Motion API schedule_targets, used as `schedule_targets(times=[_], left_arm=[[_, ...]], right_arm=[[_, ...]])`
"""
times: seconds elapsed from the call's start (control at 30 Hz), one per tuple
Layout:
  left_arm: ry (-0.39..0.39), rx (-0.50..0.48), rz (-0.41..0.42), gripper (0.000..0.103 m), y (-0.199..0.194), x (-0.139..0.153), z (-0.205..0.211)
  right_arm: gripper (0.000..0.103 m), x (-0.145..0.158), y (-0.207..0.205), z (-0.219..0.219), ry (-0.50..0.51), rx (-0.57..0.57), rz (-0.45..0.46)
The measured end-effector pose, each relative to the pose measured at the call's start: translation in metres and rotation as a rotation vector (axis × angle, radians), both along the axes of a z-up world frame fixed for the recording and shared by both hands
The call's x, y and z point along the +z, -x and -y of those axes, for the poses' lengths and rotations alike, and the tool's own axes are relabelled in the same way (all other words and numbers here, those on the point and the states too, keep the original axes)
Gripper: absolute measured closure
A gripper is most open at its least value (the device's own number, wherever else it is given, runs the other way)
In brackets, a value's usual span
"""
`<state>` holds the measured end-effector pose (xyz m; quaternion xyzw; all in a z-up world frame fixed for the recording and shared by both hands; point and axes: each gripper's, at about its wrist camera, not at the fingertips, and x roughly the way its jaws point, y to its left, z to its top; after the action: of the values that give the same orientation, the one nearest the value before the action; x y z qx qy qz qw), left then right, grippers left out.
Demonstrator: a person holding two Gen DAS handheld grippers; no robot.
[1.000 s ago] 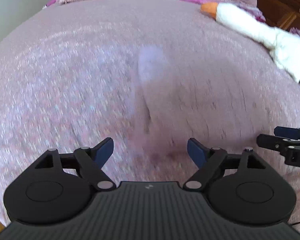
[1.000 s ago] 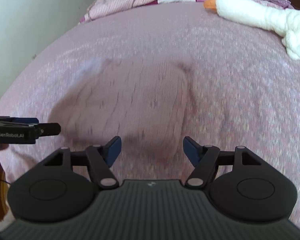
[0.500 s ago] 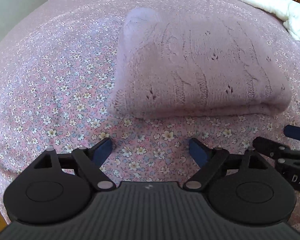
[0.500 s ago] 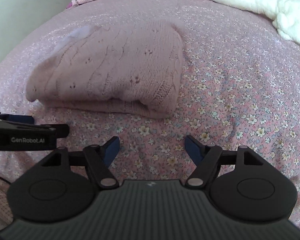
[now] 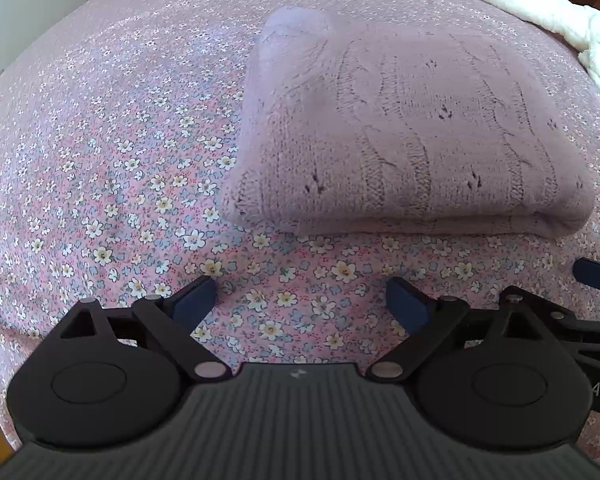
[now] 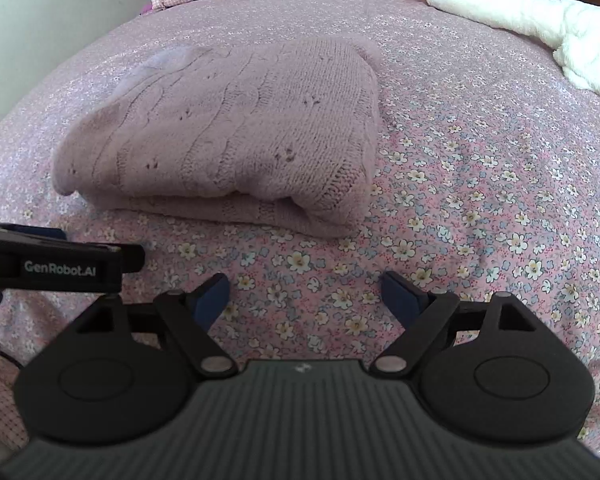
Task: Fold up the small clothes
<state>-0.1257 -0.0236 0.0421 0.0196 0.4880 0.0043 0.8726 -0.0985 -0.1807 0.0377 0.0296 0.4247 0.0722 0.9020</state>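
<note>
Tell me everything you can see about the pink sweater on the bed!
The pink sweater is a soft, dusty-pink knit with cable ridges and tiny eyelet holes. It is folded into a thick, neat rectangle of stacked layers, with a rounded fold along the near edge. It lies flat on the flowery bedspread, and nothing else touches it. Both grippers sit open just short of it. The white plush goose lies apart, farther back to the right.

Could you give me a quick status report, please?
Left tongs and right tongs open, empty, short of the sweater. Sweater folded on the floral bedspread. Nothing between.
</note>
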Motion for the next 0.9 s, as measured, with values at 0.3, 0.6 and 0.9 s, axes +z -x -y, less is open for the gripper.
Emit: schedule_targets(times=[0.3, 0.6, 0.9], left_arm=[[0.001, -0.002, 0.007, 0.006, 0.0015, -0.0009, 0.0009], [0.002, -0.002, 0.006, 0.006, 0.0018, -0.0010, -0.0004], [0.001, -0.003, 0.005, 0.006, 0.0020, -0.0016, -0.0006]], right_arm=[[0.016, 0.0000, -0.0002, -0.0003, -0.002, -0.003, -0.003], [0.016, -0.0001, -0.0008, -0.0001, -0.002, -0.002, -0.003], [0.016, -0.0007, -0.0022, -0.0007, 0.005, 0.003, -0.008]])
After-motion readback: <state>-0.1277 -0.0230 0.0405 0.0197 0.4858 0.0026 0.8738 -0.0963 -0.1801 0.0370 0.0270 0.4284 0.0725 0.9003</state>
